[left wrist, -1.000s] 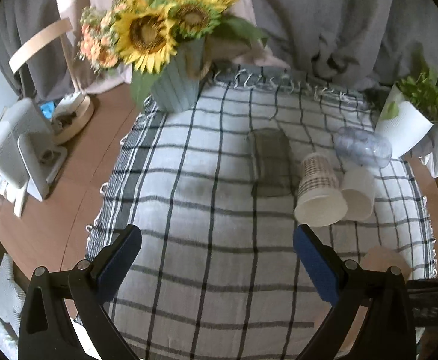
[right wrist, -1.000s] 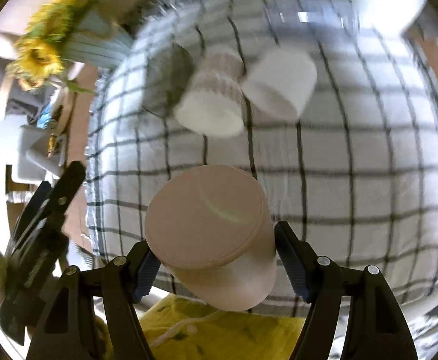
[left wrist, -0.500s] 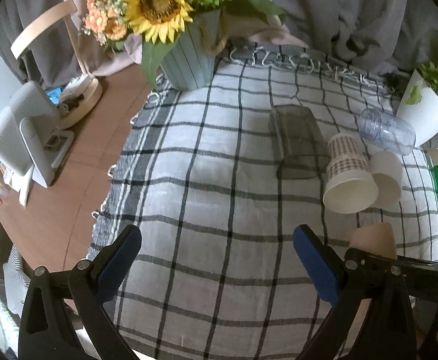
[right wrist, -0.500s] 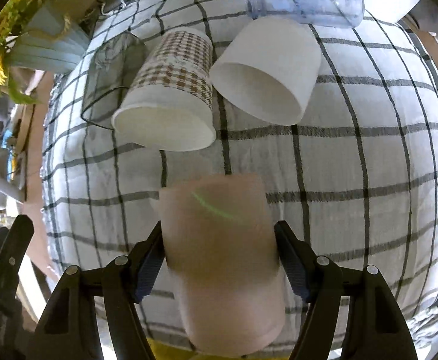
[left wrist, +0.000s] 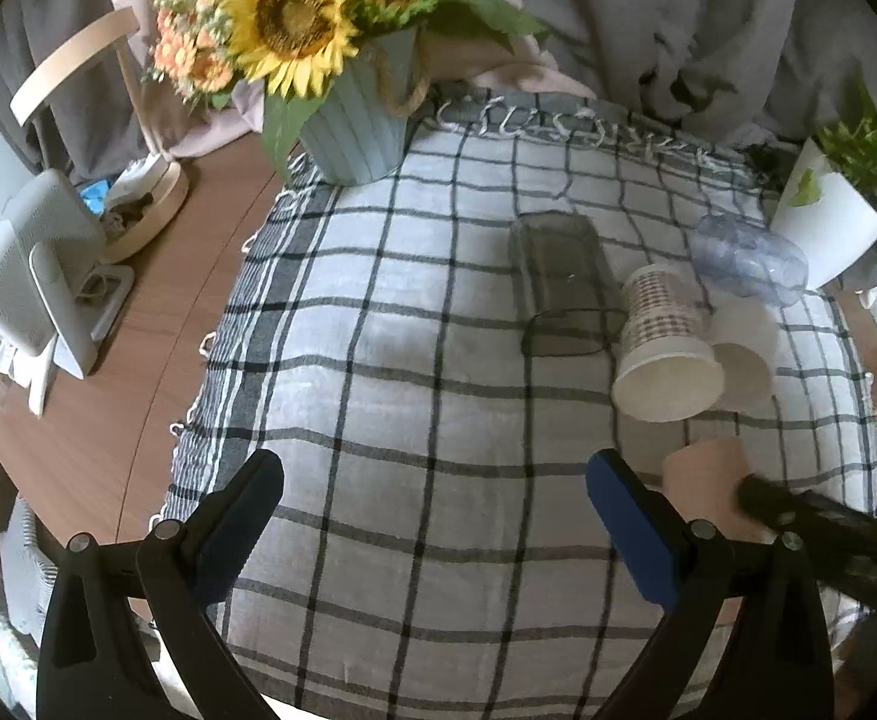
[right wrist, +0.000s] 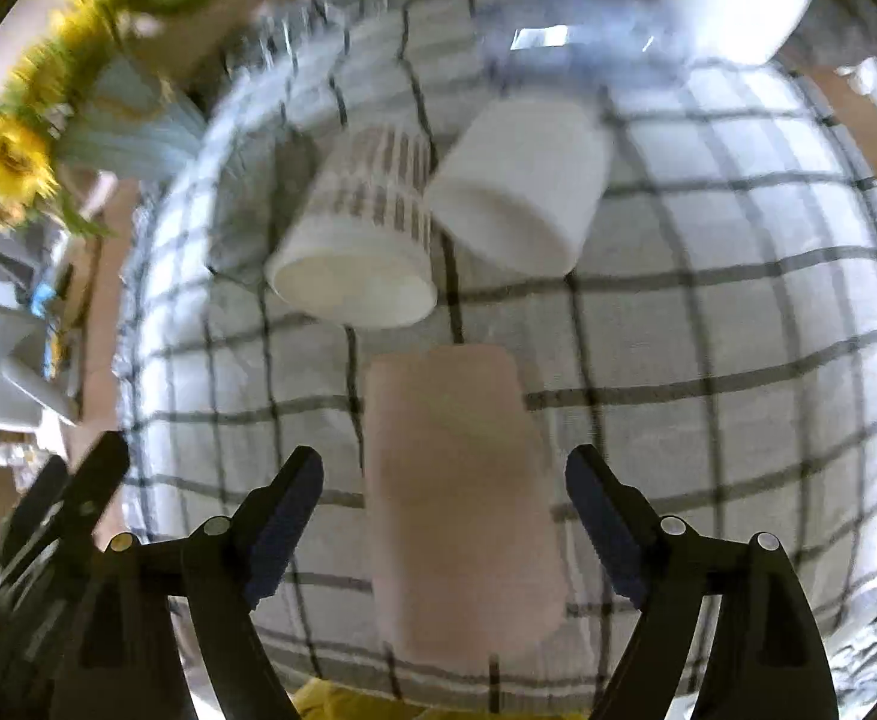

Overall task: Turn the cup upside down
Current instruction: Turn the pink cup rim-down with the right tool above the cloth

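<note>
Cups number five on the checked cloth (left wrist: 414,360) that covers the round wooden worktop (left wrist: 138,372). Four of them lie on their sides in a cluster toward the worktop's right edge: a smoky transparent one (left wrist: 561,282), a plaid paper one (left wrist: 663,342), a plain white one (left wrist: 741,354) touching it, and a clear plastic one (left wrist: 750,261) nearest the far right edge. All four look empty.

The fifth, the pink cup (right wrist: 462,492), stands closer to the near right edge, its flat closed end up and its long axis roughly upright; its rim is hidden.

It sits between the fingers of the right tool (right wrist: 444,516), which are spread, with a visible gap on each side of the cup. The left tool (left wrist: 435,516) hovers over bare cloth, spread wide and holding nothing.

One blue ribbed pot (left wrist: 354,132) at the far edge holds sunflowers; one white pot (left wrist: 828,228) at the far right corner holds a green plant. One white fan (left wrist: 30,276) stands by the left edge.
</note>
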Motion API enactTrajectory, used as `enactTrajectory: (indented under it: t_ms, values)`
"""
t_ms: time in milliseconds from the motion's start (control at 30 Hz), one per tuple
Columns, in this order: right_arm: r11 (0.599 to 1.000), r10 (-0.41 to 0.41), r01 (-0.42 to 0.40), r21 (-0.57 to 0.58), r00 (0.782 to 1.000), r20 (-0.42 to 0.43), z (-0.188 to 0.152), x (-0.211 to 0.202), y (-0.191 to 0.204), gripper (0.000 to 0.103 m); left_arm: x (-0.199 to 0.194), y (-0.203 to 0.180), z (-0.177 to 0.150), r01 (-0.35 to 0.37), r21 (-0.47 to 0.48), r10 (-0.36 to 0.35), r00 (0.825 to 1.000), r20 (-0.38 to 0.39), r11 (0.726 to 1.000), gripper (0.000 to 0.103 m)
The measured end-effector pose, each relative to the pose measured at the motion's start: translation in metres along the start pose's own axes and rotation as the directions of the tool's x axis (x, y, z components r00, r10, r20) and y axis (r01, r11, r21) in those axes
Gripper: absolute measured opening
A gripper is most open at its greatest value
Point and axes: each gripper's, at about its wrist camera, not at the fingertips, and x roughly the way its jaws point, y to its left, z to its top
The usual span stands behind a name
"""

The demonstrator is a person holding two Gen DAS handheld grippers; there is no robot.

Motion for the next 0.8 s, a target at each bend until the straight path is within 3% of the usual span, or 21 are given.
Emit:
enactTrajectory:
  t_ms: [100, 300, 467, 733, 800]
  values:
    - [0.999, -0.012, 0.008, 0.031, 0.992, 0.127, -0.01, -0.036, -0.01, 0.083, -0.008, -0.011, 0.001, 0.006, 0.015, -0.006, 1.0, 0.01, 1.0, 0.103]
    - [0.996, -0.057, 0.037, 0.082, 0.966, 0.253, -0.028, -0.084, -0.037, 0.083, -0.011, -0.043, 0.001, 0.061, 0.08, -0.06, 0.998, -0.02, 0.995, 0.103]
    - [0.992, -0.065, 0.032, 0.122, 0.959, 0.275, -0.037, -0.095, -0.056, 0.083, 0.001, -0.079, -0.002, 0.14, 0.132, -0.126, 0.986, -0.106, 0.981, 0.103]
    - [0.984, -0.087, 0.042, 0.173, 0.962, 0.259, -0.04, -0.092, -0.093, 0.083, 0.039, -0.129, -0.003, 0.194, 0.158, -0.151, 0.957, -0.248, 0.968, 0.103]
    - [0.983, -0.078, 0.033, 0.178, 0.965, 0.252, -0.039, -0.089, -0.1, 0.083, 0.048, -0.138, -0.002, 0.18, 0.162, -0.133, 0.956, -0.263, 0.97, 0.103]
